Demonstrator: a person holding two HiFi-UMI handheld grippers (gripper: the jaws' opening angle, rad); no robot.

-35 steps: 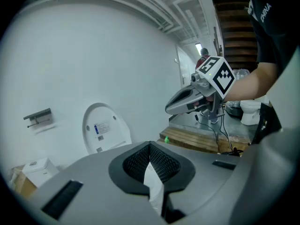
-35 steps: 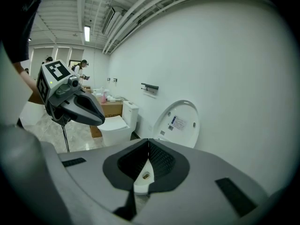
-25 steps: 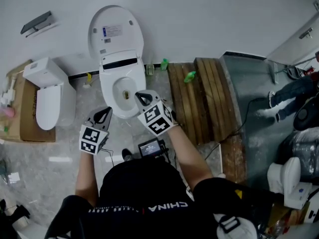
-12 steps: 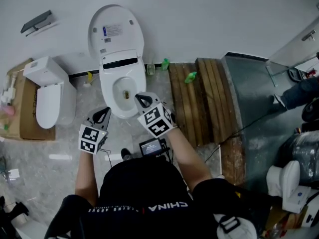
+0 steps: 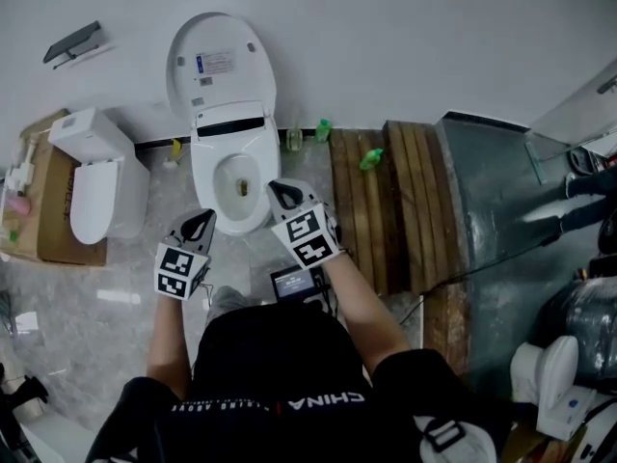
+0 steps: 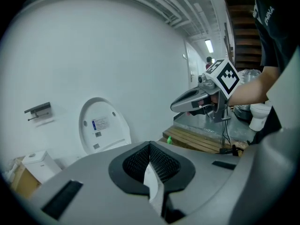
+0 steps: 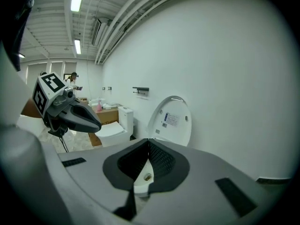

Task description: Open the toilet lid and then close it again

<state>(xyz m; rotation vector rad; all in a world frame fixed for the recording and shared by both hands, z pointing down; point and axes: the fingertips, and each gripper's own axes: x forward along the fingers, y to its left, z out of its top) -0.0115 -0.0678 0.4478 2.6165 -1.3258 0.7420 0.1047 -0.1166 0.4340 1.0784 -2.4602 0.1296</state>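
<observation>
A white toilet (image 5: pixel 229 177) stands against the wall with its lid (image 5: pixel 221 59) raised upright and leaning back. The lid (image 6: pixel 102 130) also shows in the left gripper view, and the lid (image 7: pixel 171 120) in the right gripper view. My left gripper (image 5: pixel 203 219) hovers shut and empty just left of the bowl's front rim. My right gripper (image 5: pixel 275 188) hangs shut and empty over the bowl's front right edge. Neither gripper touches the toilet. Each gripper view shows the other gripper beside it in the air.
A second white toilet (image 5: pixel 96 177) with its lid down sits to the left beside a cardboard box (image 5: pixel 43 215). Wooden planks (image 5: pixel 381 201) lie right of the toilet, with green bottles (image 5: pixel 370 159) by the wall. A small device (image 5: pixel 294 282) lies on the floor near my feet.
Both grippers have drifted slightly back from the bowl, staying shut. The lid stays upright. The view has shifted a little.
</observation>
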